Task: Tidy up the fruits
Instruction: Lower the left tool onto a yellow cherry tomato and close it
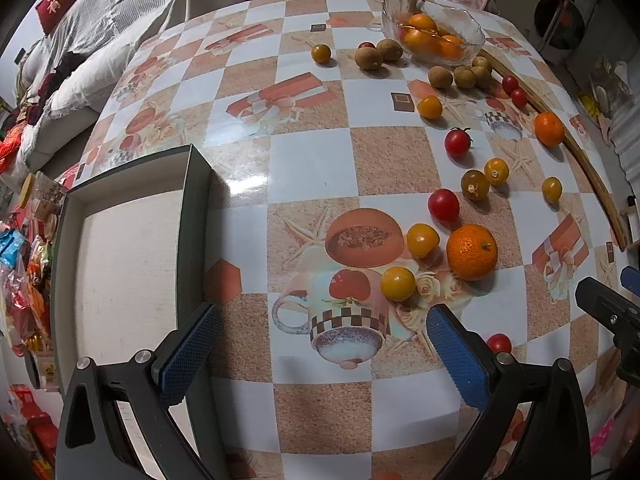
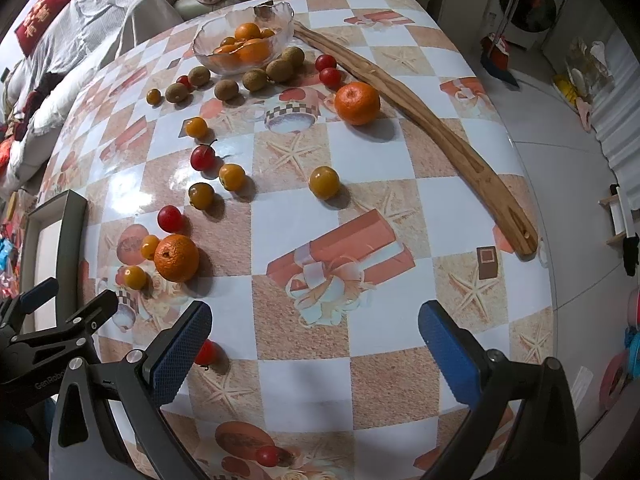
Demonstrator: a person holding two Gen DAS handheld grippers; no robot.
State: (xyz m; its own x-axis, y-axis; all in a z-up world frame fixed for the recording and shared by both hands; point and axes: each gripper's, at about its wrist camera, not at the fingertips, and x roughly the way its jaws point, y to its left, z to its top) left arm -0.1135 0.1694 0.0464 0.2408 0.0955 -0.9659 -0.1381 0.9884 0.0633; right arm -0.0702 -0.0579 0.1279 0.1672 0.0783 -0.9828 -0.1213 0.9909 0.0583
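Fruit lies scattered over the checked tablecloth. A near tangerine (image 1: 472, 252) (image 2: 176, 257) rests among yellow and red cherry tomatoes; a second tangerine (image 2: 357, 103) (image 1: 549, 129) sits further back. Brown longans (image 2: 255, 79) cluster beside a glass bowl (image 1: 464, 20) (image 2: 280, 20) holding tangerines. My left gripper (image 1: 322, 344) is open above the tablecloth, short of a yellow tomato (image 1: 397, 283). My right gripper (image 2: 314, 344) is open too, nothing between its fingers; a red tomato (image 2: 207, 352) lies by its left fingertip.
A shallow dark-rimmed box (image 1: 192, 216) (image 2: 72, 236) sits on the table's left. A long curved wooden stick (image 2: 424, 120) lies along the right edge. A sofa with cushions and clothes stands behind the table. Snack packets lie on the floor at left.
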